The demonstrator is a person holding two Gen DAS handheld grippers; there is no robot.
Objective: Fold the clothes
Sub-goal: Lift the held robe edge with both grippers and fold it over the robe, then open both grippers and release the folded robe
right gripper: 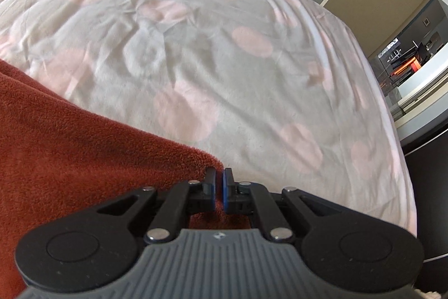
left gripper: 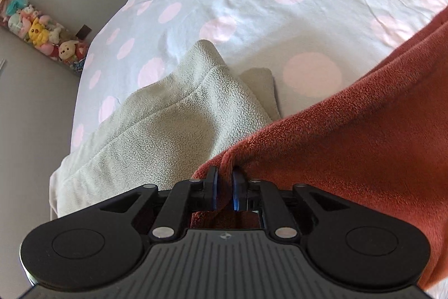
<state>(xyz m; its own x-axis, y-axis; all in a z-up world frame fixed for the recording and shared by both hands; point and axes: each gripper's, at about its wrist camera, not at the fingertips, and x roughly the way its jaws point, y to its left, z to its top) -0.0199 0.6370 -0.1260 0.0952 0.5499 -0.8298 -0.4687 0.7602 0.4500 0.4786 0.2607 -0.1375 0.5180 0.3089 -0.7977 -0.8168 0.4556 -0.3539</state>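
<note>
Rust-red fleece garment [left gripper: 350, 136] pinched in left gripper [left gripper: 225, 181] jaws, its edge clamped by right gripper [right gripper: 219, 181], over dotted bedsheet [right gripper: 224, 60]

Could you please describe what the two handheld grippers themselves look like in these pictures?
The left gripper and right gripper match: black linkage arms with silver pivot pins, two round black discs at the sides, a ribbed grey body bearing a small round emblem, and black fingers faced with blue pads. No cables, hands or sleeves show.
</note>
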